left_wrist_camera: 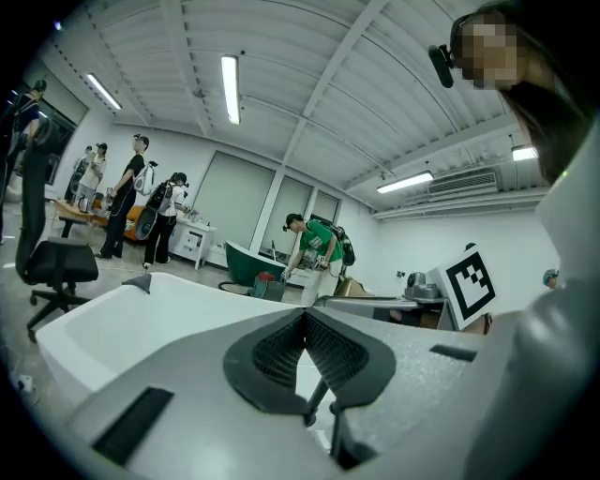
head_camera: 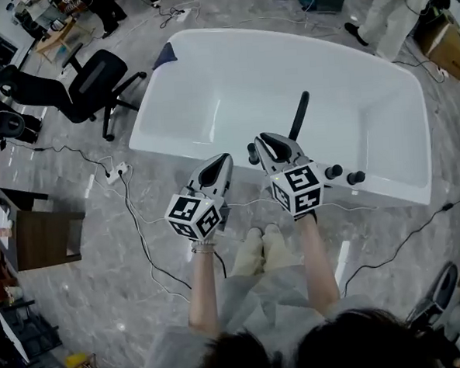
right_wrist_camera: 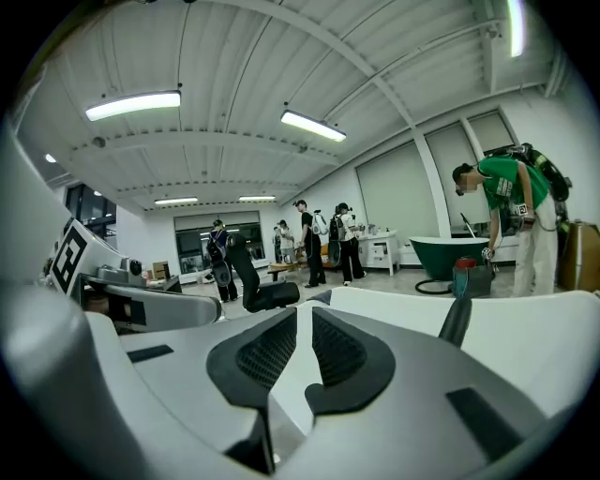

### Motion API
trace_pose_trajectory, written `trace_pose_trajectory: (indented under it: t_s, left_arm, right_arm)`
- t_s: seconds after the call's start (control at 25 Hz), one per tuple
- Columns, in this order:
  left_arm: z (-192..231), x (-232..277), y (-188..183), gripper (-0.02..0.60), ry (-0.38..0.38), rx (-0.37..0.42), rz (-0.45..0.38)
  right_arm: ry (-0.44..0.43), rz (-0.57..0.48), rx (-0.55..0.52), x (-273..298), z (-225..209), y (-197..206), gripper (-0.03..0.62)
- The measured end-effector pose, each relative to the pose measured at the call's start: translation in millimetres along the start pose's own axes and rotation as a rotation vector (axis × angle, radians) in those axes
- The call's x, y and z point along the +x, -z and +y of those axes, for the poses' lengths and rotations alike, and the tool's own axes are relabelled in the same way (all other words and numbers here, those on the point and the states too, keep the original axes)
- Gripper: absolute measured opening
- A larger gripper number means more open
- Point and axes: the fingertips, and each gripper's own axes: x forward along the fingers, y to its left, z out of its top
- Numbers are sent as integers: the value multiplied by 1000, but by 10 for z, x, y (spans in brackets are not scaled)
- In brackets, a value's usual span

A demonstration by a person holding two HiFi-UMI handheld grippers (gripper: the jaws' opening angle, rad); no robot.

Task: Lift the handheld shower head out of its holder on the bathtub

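Observation:
The black handheld shower head [head_camera: 298,116] stands upright in its holder on the near rim of the white bathtub [head_camera: 149,106]. Black knobs [head_camera: 344,174] sit on the rim to its right. My right gripper [head_camera: 266,138] hovers over the near rim just left of the shower head, apart from it, with a narrow gap between its jaws and nothing in them. In the right gripper view the shower head [right_wrist_camera: 457,321] rises to the right of the right gripper [right_wrist_camera: 302,314]. My left gripper [head_camera: 224,158] is further left, short of the rim; in its own view the left gripper [left_wrist_camera: 303,317] has its pads together, empty.
A black office chair [head_camera: 92,83] stands left of the tub. A power strip with cables [head_camera: 117,174] lies on the marble floor by a wooden table [head_camera: 47,237]. A person in green [head_camera: 394,10] bends at the far right. A green tub [right_wrist_camera: 469,253] stands beyond.

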Motion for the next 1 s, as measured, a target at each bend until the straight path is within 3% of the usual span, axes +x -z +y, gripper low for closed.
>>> trace_pose_trajectory:
  t_s: [0.64,1.0]
  left_arm:
    - [444,405,784,5,17,-75,57]
    - [622,530,1200,5,44,-91,96]
  right_arm:
    - [-43,117,38,610,-186,1036,142]
    - [-4,168,54,847,-305,1589,169]
